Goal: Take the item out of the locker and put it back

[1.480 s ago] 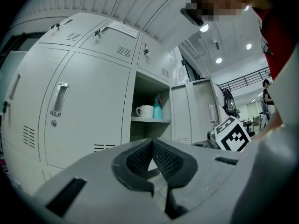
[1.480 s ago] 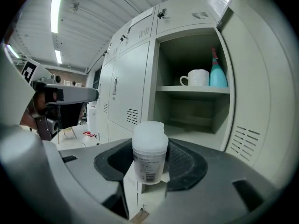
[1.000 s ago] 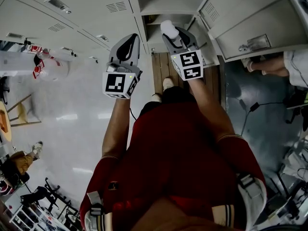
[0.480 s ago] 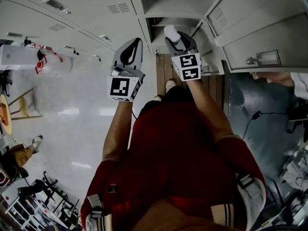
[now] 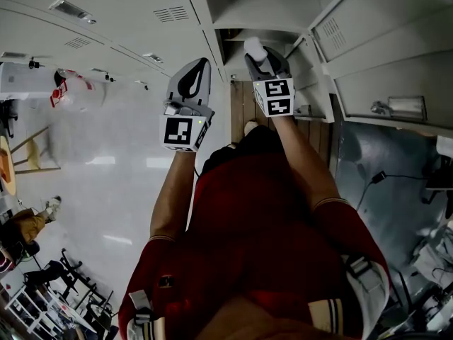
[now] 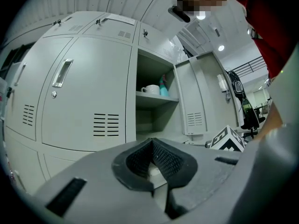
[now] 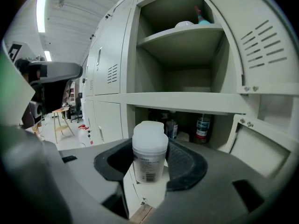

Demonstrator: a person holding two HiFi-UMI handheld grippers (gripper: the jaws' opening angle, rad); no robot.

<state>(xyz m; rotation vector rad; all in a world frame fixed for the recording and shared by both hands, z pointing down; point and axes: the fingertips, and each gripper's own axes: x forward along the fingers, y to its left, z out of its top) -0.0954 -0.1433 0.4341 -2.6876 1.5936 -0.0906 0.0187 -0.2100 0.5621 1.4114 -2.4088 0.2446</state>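
Ideally, the right gripper (image 7: 152, 168), clamped on a white-capped bottle (image 7: 149, 146), should carry it upright into the open locker (image 7: 187, 99); the left gripper (image 6: 152, 158) has its jaws closed, empty.

Head view: left gripper (image 5: 198, 66) centre frame, in front of the closed locker doors (image 5: 120, 13); right gripper (image 5: 263, 57) just right of it, at the mouth of the open locker (image 5: 269, 6), bottle (image 5: 253, 47) between its jaws. Open door (image 5: 382, 41) upper right. Right gripper view: bottle at centre; shelf (image 7: 168, 35) above it carries a cup (image 7: 184, 24) and a spray bottle (image 7: 202, 17); more bottles (image 7: 202, 125) in the compartment below, behind it
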